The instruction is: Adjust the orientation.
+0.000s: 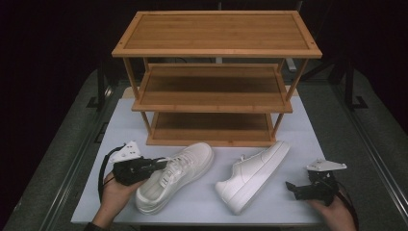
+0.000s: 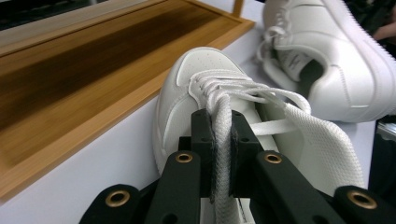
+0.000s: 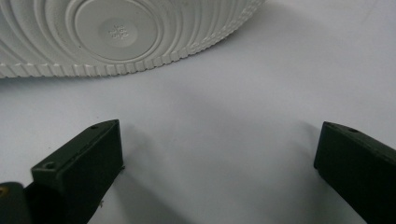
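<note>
- Table (image 1: 298, 202): pale, matte, flat. Bamboo rack (image 1: 216, 53) at 12 o'clock, three slatted shelves with raised lips, all bare.
- Right shoe (image 1: 252, 175): white smooth leather look, tipped on its side at 5 o'clock from the rack; ribbed sole with round pivot disc (image 3: 116, 30) faces the right gripper (image 1: 300, 189).
- Left shoe (image 1: 175, 175): same pair, upright at 7 o'clock, toe toward the rack.
- Left gripper (image 2: 222, 140): jaws clamped on a woven flat lace (image 2: 223, 116), pulled taut off the eyelets.
- Right gripper: jaws wide apart, nothing between, resting at 4 o'clock.
- Step, my read: lace grabbed, loosening or tying under way. Next needs a steady pull along the lace, shoe held down.
</note>
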A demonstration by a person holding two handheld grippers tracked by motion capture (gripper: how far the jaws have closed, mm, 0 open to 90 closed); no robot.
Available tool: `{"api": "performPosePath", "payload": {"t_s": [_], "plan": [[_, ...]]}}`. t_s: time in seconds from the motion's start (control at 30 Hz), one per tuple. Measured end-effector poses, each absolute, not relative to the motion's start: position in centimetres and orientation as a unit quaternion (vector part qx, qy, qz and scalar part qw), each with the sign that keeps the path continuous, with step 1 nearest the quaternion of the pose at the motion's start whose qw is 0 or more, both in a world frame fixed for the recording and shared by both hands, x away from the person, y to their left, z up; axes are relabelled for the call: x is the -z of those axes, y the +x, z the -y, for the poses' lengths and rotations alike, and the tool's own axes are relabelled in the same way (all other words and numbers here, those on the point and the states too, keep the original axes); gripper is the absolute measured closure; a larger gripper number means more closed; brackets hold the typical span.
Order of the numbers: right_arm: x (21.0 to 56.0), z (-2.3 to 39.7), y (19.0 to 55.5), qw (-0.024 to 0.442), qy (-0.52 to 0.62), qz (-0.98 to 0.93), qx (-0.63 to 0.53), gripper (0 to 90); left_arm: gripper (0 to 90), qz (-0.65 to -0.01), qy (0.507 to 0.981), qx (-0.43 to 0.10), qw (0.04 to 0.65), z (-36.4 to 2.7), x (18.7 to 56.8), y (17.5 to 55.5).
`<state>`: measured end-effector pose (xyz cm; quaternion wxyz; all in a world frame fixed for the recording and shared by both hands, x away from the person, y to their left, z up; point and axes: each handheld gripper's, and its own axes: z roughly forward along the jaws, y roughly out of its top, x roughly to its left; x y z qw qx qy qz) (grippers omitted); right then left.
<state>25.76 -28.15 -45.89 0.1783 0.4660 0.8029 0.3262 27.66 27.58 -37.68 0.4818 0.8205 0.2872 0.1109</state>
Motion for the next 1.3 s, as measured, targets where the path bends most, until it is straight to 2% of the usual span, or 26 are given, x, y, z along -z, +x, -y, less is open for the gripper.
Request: {"api": "performPosePath", "payload": {"t_s": [0.33,0.77,0.93,0.97,1.1,1.13,1.17,1.3], "plan": [[45.9,28.2,25.8,0.178,0.466,-0.803,-0.326,0.7,84.0,-0.339,0.801,-0.129,0.476,-31.6,38.6,27.4],[45.9,28.2,25.8,0.178,0.466,-0.803,-0.326,0.7,83.1,-0.353,0.794,-0.124,0.479,-32.8,39.4,26.6],[45.9,28.1,25.8,0.178,0.466,-0.803,-0.325,0.7,78.0,-0.347,0.797,-0.122,0.479,-32.8,39.4,26.6],[45.9,28.2,25.8,0.178,0.466,-0.804,-0.325,0.7,70.6,-0.341,0.796,-0.116,0.487,-32.7,39.2,26.6],[45.9,28.2,25.8,0.178,0.466,-0.803,-0.326,0.7,52.5,-0.333,0.794,-0.107,0.497,-32.8,38.8,26.6],[45.9,28.2,25.8,0.178,0.466,-0.803,-0.326,0.7,52.5,-0.332,0.794,-0.108,0.498,-32.9,38.7,26.5],[45.9,28.2,25.8,0.178,0.466,-0.803,-0.326,0.7,43.1,-0.334,0.794,-0.112,0.496,-33.2,38.5,26.5],[45.9,28.2,25.8,0.178,0.466,-0.803,-0.326,0.7,24.2,-0.34,0.795,-0.115,0.489,-34.2,38.4,26.6]]}}
